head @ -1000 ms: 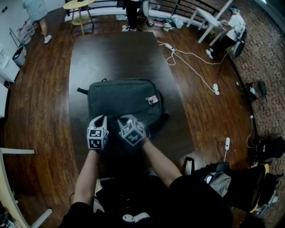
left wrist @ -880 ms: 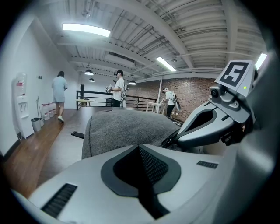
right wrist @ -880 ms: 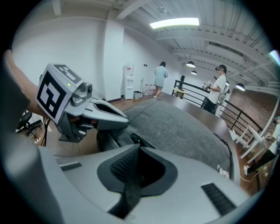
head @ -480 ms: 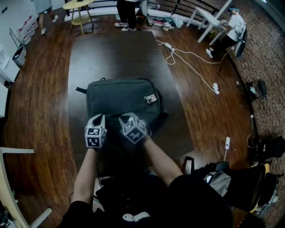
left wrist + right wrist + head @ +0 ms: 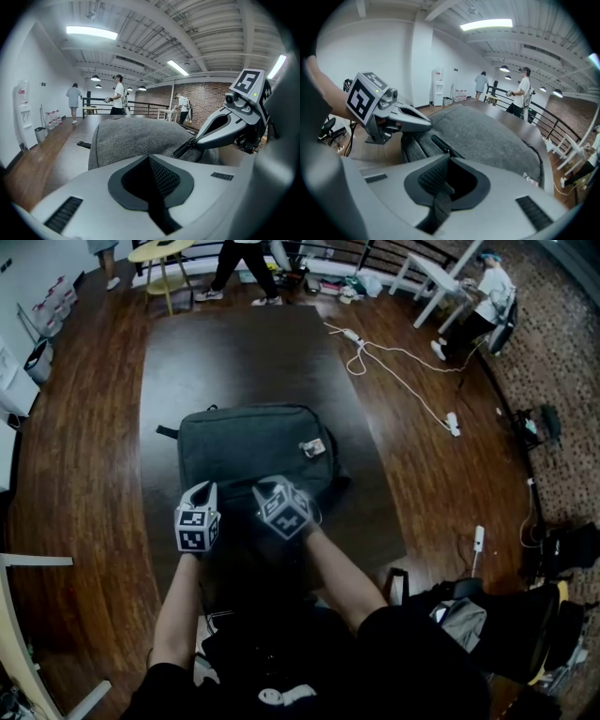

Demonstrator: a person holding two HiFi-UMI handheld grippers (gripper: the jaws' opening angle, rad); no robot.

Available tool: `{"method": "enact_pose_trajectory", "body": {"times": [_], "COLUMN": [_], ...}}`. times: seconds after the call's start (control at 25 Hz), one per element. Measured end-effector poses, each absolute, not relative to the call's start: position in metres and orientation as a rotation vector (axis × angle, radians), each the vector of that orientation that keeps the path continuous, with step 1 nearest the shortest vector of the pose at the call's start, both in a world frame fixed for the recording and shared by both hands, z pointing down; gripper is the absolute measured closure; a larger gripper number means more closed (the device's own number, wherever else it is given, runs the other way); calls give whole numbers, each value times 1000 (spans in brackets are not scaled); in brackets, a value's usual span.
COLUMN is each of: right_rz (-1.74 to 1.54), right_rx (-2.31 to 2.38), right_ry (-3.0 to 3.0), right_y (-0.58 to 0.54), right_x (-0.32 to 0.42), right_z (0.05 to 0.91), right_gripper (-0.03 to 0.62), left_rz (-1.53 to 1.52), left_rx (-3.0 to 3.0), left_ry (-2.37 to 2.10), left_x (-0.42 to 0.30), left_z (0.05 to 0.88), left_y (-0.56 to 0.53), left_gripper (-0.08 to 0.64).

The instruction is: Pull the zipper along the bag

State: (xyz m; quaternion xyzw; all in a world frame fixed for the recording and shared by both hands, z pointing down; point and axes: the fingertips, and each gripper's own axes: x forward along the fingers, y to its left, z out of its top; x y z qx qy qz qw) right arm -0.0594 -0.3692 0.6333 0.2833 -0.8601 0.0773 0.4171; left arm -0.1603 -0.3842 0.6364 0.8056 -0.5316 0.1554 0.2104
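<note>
The right gripper [image 5: 449, 160] has its jaws closed, it seems on the pull [image 5: 440, 200]. The left gripper [image 5: 150, 161] has its jaws closed on nothing visible. Just ahead of the right jaws the zipper [image 5: 440, 144] of the bag [image 5: 253, 442] gapes, so most pulling is probably left.

Left gripper [image 5: 209, 489], right gripper [image 5: 265, 487], both closed.

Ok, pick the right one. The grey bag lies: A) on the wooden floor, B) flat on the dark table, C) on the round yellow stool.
B: the grey bag lies flat on the dark table, with bare tabletop showing beyond it and at both sides.
</note>
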Motion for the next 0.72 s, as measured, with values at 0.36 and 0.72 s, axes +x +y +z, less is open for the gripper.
{"method": "enact_pose_trajectory", "body": {"times": [0.36,0.72], "right_rz": [191,187], "right_rx": [712,710], "right_ry": [-2144,-2138], "right_y": [-370,-373], "right_x": [-51,-45], "right_z": [634,638], "right_gripper": [575,574], "left_rz": [433,439], "left_rx": [2248,2239], "left_ry": [-1473,-1455], "left_x": [-161,-162], "left_z": [636,640], "left_y": [-384,-383], "left_gripper": [560,560]}}
